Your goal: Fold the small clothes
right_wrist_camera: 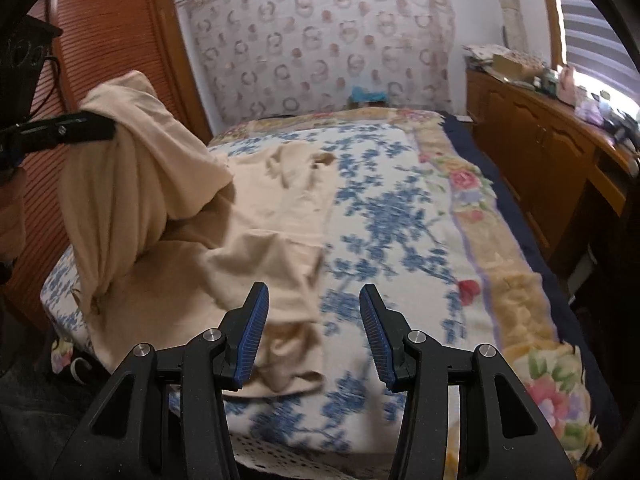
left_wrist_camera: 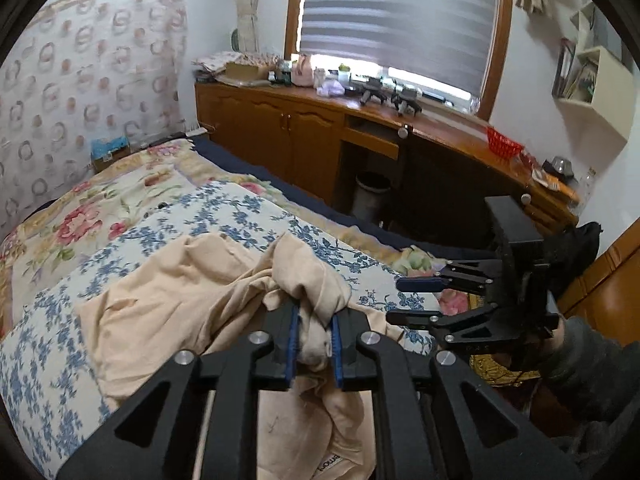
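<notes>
1. Left gripper [left_wrist_camera: 314, 344] pinches a bunched fold of the cream garment [left_wrist_camera: 168, 300], lifting it off the bed [right_wrist_camera: 400, 208].
2. Right gripper [right_wrist_camera: 314, 336] hangs half open, empty, above the garment's near hem.
3. The rest sprawls toward the bed's left edge.

You have daylight only, and it enters through the window [left_wrist_camera: 400, 28] with the striped blind; the bright gap under the blind is overexposed and gives glare on the wooden counter [left_wrist_camera: 420, 120]. The room is moderately bright, with soft shadows and a dark area under the counter. Both views bend strongly at the edges, and black corners surround each picture. In the right wrist view, the blue-flowered bedspread [right_wrist_camera: 380, 220] is smeared by motion blur, mostly low in the picture. The left wrist view is sharper, with slight softness on the far wall.
</notes>
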The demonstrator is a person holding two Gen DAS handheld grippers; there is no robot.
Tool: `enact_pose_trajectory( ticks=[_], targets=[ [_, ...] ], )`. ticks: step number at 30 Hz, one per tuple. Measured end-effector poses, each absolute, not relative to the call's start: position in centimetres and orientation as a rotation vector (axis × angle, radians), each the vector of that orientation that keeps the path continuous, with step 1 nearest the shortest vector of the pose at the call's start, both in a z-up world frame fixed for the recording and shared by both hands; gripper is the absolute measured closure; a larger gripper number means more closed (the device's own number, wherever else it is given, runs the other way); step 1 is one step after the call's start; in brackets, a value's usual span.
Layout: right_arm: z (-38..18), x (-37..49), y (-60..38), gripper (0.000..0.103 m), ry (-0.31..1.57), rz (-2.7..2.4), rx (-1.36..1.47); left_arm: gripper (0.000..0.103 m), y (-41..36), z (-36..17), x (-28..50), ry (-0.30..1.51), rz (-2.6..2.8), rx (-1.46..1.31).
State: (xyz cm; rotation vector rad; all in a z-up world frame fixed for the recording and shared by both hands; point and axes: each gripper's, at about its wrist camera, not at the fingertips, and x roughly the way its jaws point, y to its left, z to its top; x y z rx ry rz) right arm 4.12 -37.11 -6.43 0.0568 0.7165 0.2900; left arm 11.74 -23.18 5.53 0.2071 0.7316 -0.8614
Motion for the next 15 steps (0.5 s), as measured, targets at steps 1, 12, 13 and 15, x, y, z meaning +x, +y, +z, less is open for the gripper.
enact_pose_trajectory(
  ticks=[1,12,13,15],
  targets=[
    [-6.5,4.0,-37.5,0.055,0.719,0.284,0.063,0.088,-23.6,5.3,11.9,0.743,-0.862,0.214],
    [-6.3,3.9,-37.9,0.055,0.713,0.287,0.064,0.043,-20.3,5.0,11.4,0.730,-0.815,0.216],
    [-6.2,4.1,-37.6,0.055,0.710,0.291,0.059,0.043,-19.5,4.6,11.8,0.735,-0.796,0.212],
    [-5.7,4.5,-36.9,0.055,0.706,0.301,0.040,0.042,-17.4,3.8,12.4,0.744,-0.749,0.205]
  ],
)
